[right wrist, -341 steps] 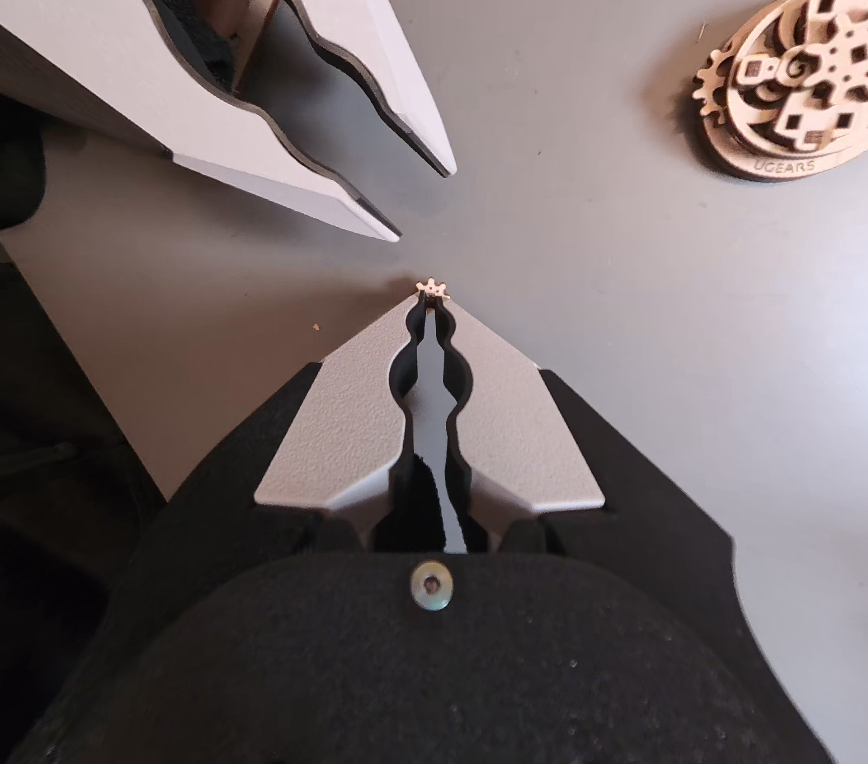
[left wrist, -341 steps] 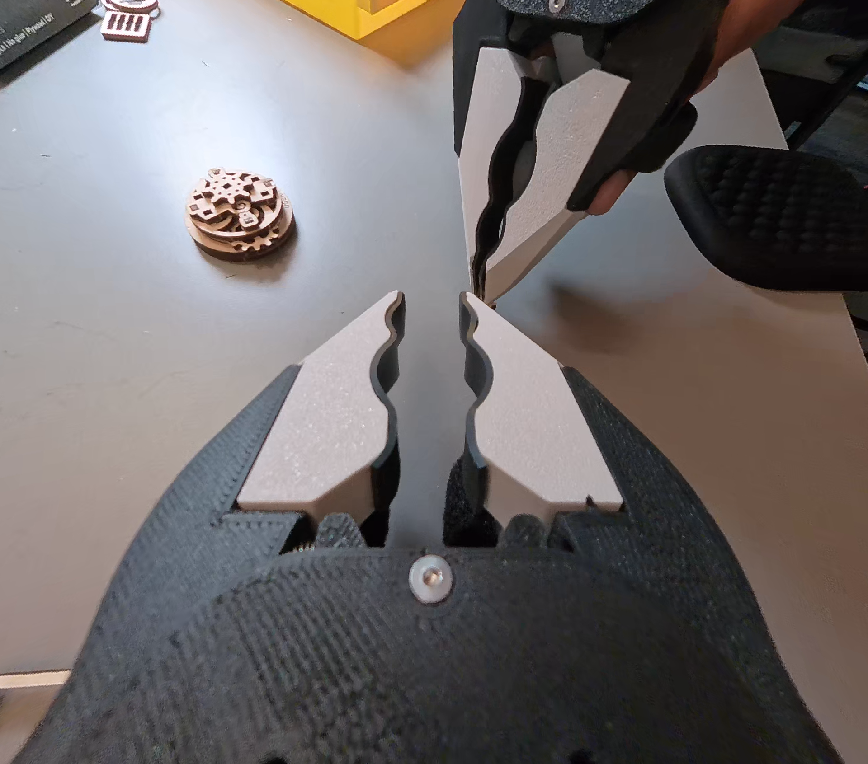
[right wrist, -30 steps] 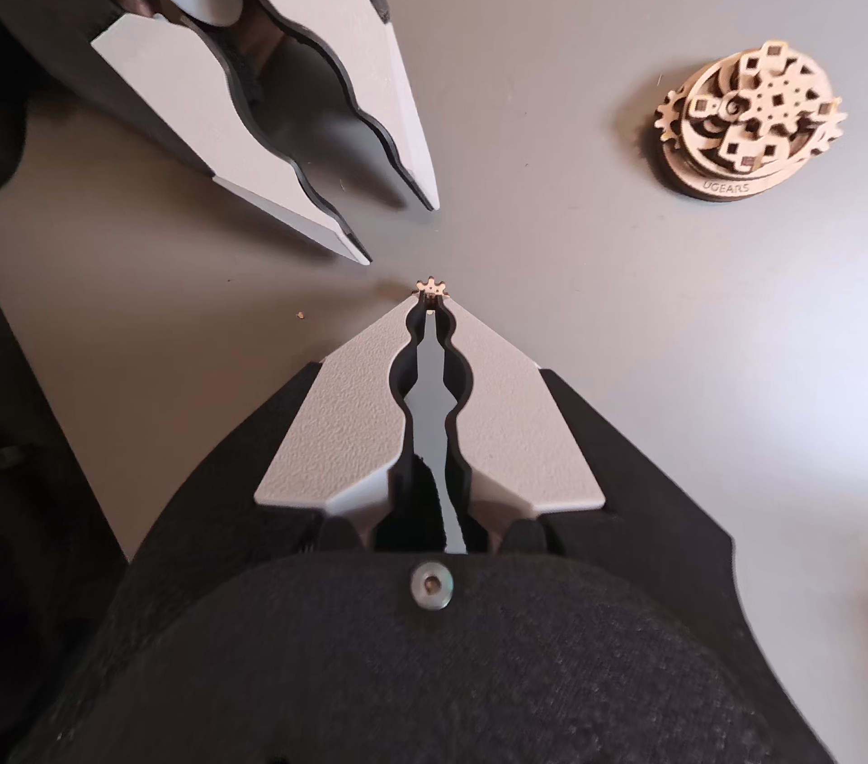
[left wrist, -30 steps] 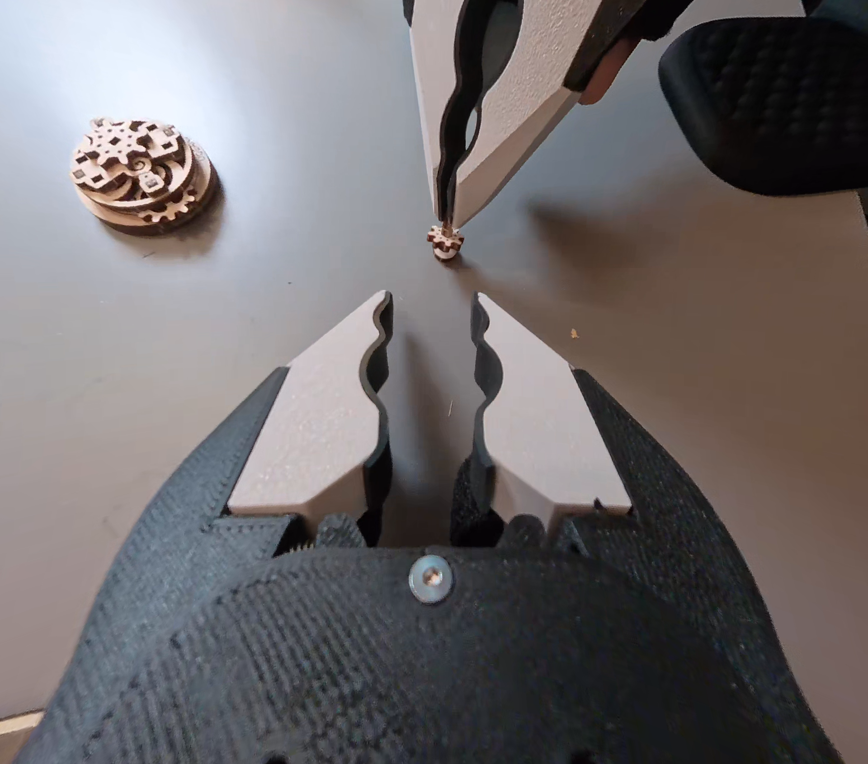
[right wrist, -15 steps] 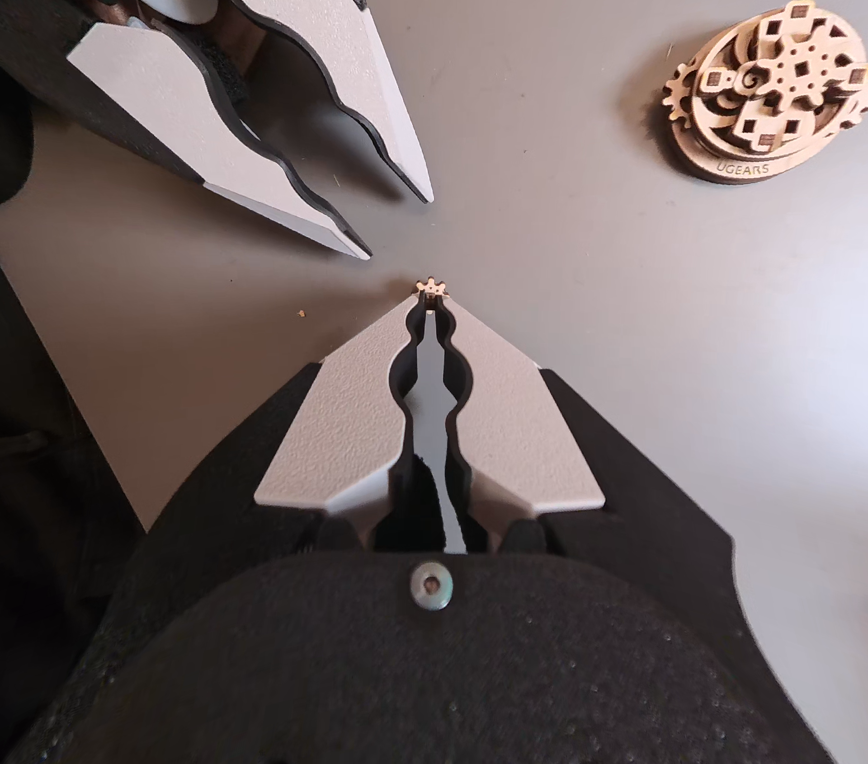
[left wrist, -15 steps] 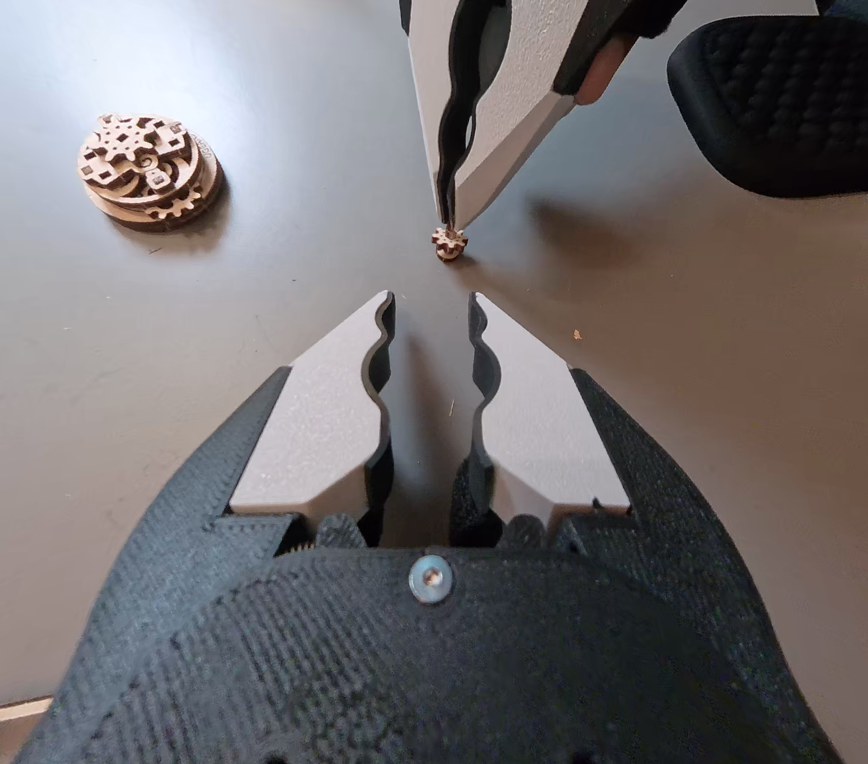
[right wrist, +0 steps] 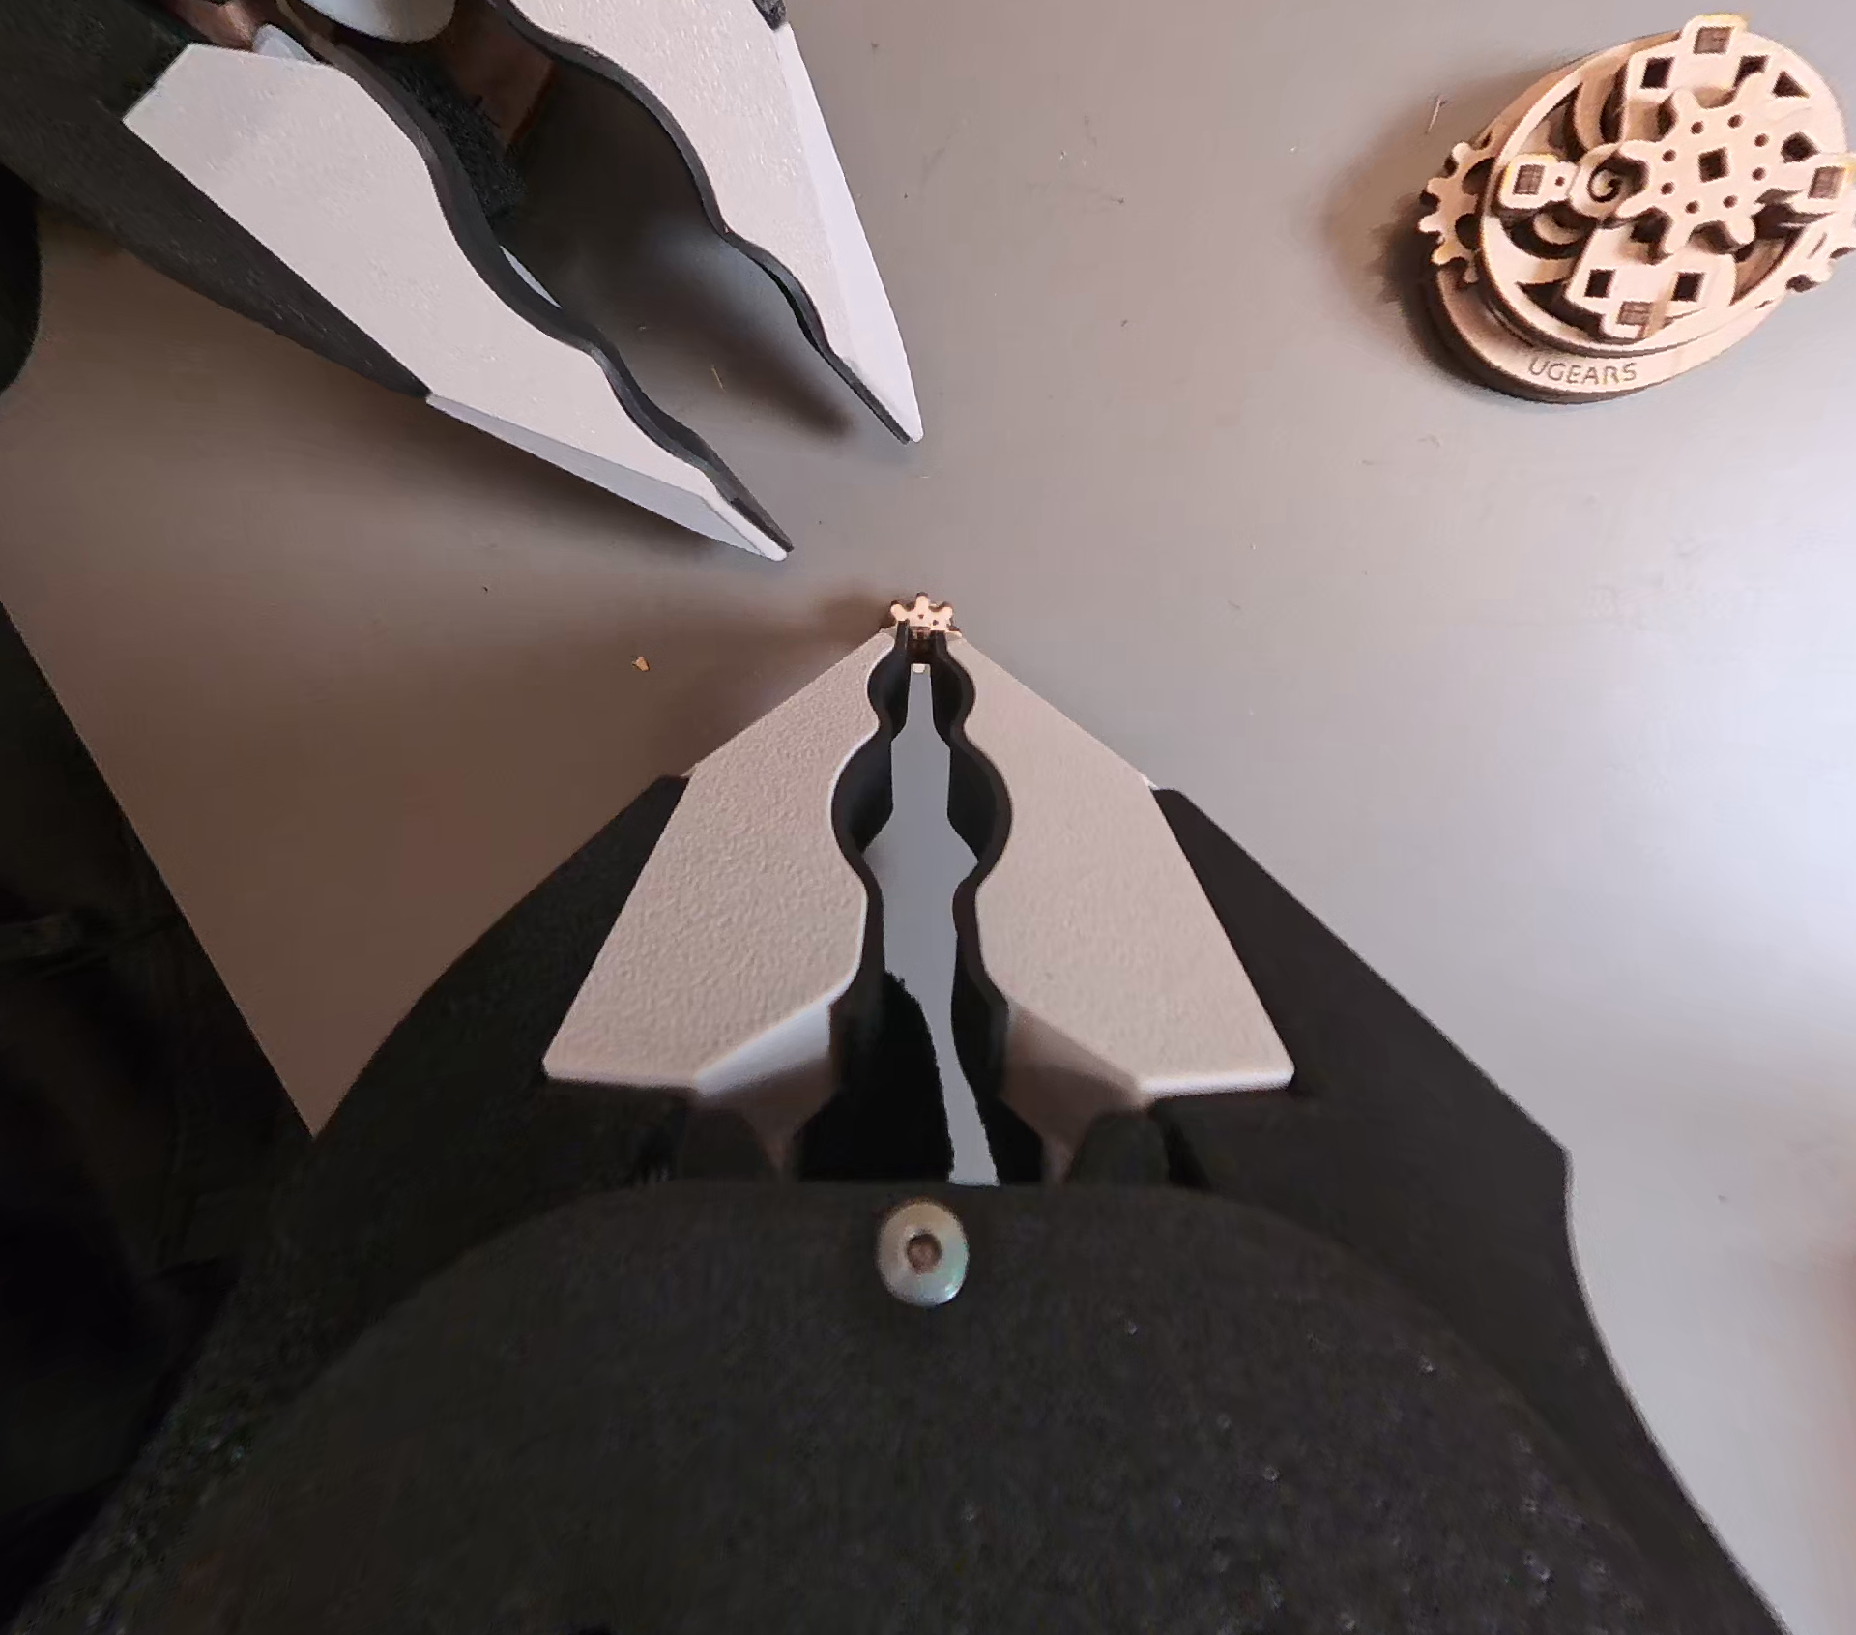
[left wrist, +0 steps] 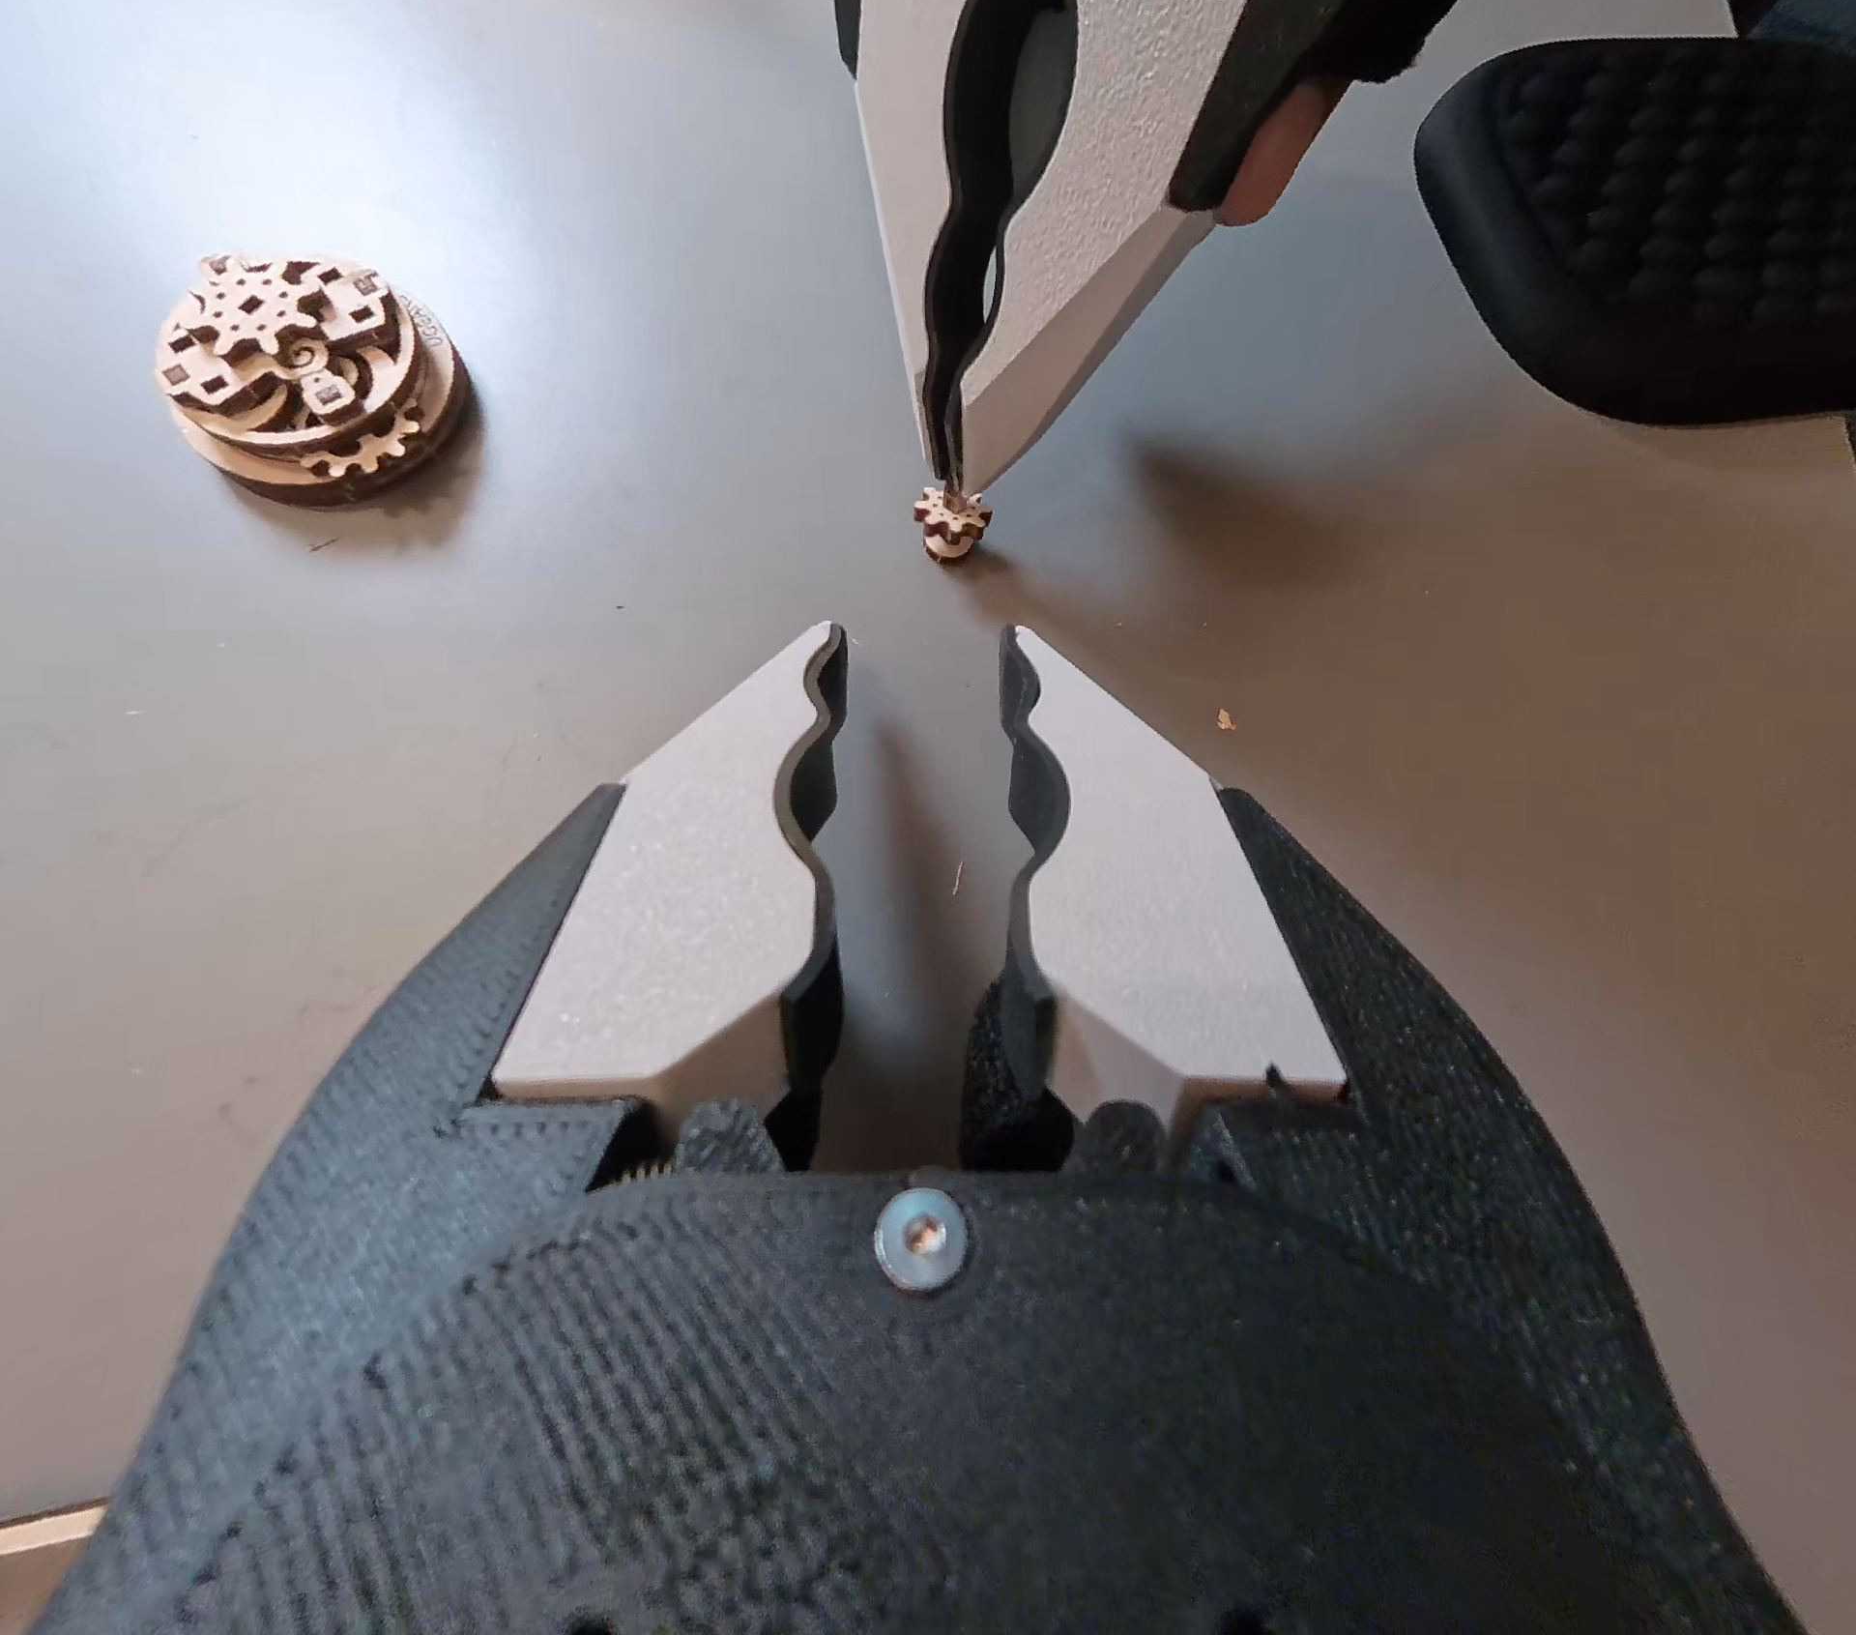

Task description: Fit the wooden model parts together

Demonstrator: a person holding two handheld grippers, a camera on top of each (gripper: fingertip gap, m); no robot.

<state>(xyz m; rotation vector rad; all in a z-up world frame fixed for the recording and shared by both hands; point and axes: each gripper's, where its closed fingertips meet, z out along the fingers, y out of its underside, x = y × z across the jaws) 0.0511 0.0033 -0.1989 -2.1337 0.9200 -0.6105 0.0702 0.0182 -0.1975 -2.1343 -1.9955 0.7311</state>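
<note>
Now | our right gripper (right wrist: pixel 922 630) pinches the small gear (left wrist: pixel 951 520), lowered to touch the desk (left wrist: pixel 603 130) | left gripper (left wrist: pixel 922 640) spread, nearer | assembled model (left wrist: pixel 306 373) apart toward the far-left edge | handover likely.

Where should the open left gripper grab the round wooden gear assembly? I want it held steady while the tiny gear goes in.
Probably by the rim of the round wooden gear assembly: it lies flat on the table, so the left gripper would come from above, fingers straddling opposite edges, leaving the fretwork top uncovered.
</note>
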